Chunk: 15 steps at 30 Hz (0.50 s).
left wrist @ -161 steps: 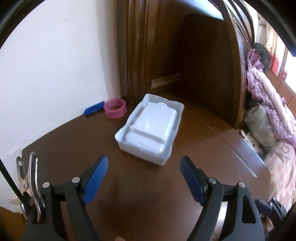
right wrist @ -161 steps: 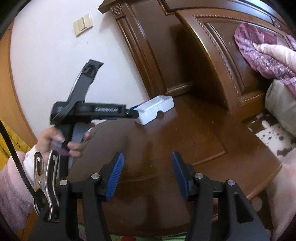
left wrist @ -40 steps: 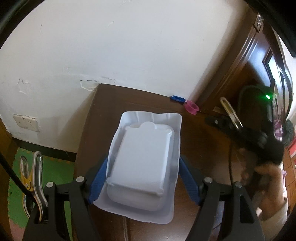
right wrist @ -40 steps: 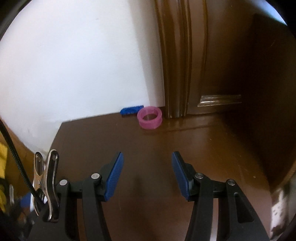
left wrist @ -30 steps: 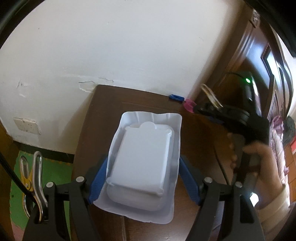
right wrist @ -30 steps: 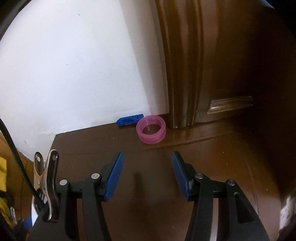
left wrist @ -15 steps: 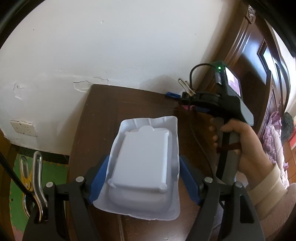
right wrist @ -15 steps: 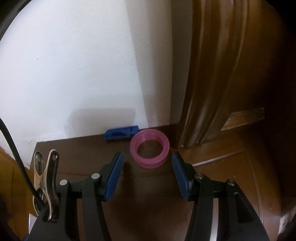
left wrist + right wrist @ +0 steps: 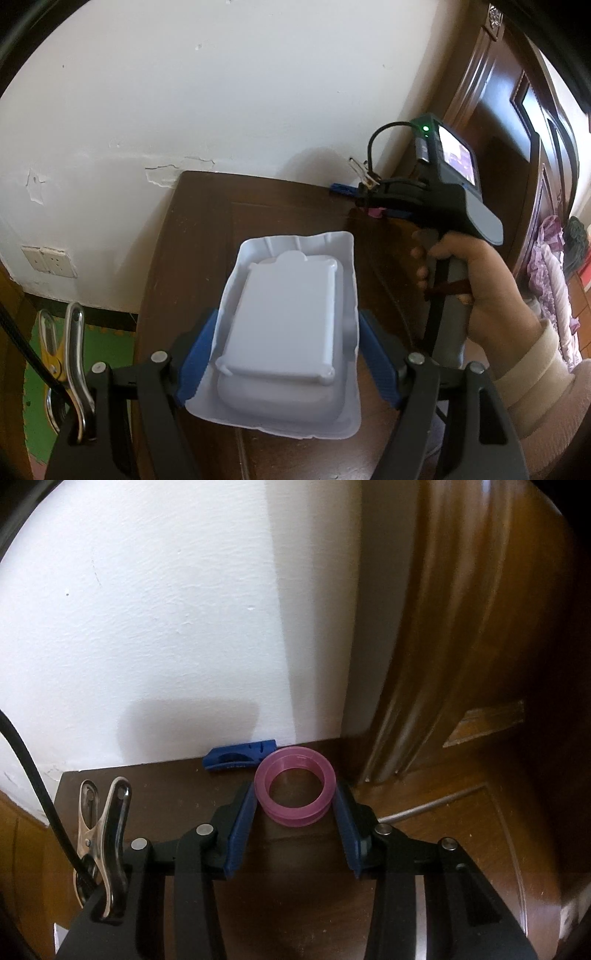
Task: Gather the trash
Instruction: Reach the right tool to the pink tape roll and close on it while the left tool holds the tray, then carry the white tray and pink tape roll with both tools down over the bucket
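Observation:
A white foam tray (image 9: pixel 284 325) with a raised inner block hangs above the dark wooden table (image 9: pixel 199 236), and my left gripper (image 9: pixel 287 319) is shut on its long sides. A pink plastic ring (image 9: pixel 295 756) lies on the table near the wall corner. My right gripper (image 9: pixel 294 788) straddles it with its jaws closing, and the blue pads (image 9: pixel 240 827) meet the ring's two sides. In the left wrist view a hand (image 9: pixel 480 295) holds that right gripper, and only a sliver of the pink ring (image 9: pixel 376 211) shows under it.
A small blue plastic piece (image 9: pixel 240 755) lies against the white wall just behind the ring. A carved wooden headboard post (image 9: pixel 443 627) rises close on the right. Green floor mat (image 9: pixel 37 369) lies below the table's left edge. Bedding (image 9: pixel 554 266) sits far right.
My right gripper has moved in toward the wall until the pink ring sits between its pads, and its jaws have narrowed onto it. The left gripper keeps the tray in place.

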Available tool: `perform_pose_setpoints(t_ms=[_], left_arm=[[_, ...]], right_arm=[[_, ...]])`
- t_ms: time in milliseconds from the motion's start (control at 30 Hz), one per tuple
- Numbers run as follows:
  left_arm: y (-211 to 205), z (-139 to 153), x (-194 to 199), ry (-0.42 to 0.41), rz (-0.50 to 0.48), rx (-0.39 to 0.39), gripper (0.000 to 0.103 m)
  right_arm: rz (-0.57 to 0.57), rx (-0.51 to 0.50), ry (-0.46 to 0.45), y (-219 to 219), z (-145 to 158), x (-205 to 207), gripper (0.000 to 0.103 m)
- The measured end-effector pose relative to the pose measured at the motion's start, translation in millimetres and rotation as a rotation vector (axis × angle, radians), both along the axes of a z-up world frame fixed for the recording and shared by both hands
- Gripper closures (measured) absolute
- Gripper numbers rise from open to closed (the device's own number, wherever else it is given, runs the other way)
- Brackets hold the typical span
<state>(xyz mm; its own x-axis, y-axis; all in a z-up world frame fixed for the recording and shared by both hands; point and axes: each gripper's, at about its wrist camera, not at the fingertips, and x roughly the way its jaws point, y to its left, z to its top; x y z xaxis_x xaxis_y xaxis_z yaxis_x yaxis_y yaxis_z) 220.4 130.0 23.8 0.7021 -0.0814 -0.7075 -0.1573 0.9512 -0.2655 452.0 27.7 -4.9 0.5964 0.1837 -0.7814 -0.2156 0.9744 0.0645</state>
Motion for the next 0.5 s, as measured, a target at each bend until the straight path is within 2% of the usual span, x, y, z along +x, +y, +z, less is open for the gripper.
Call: perform_pose_setpoints(t_ms=[200, 500], left_arm=[[2.1, 0.9, -0.2, 0.003, -0.014, -0.04, 0.026], [-6.9, 4.7, -5.7, 0.002, -0.047, -0.068, 0.027]], right_arm=[[0.03, 0.038, -0.008, -15.5, 11.1, -25.1, 0.06], [0.065, 0.104, -0.037, -58.3, 35.3, -90.3, 0.06]])
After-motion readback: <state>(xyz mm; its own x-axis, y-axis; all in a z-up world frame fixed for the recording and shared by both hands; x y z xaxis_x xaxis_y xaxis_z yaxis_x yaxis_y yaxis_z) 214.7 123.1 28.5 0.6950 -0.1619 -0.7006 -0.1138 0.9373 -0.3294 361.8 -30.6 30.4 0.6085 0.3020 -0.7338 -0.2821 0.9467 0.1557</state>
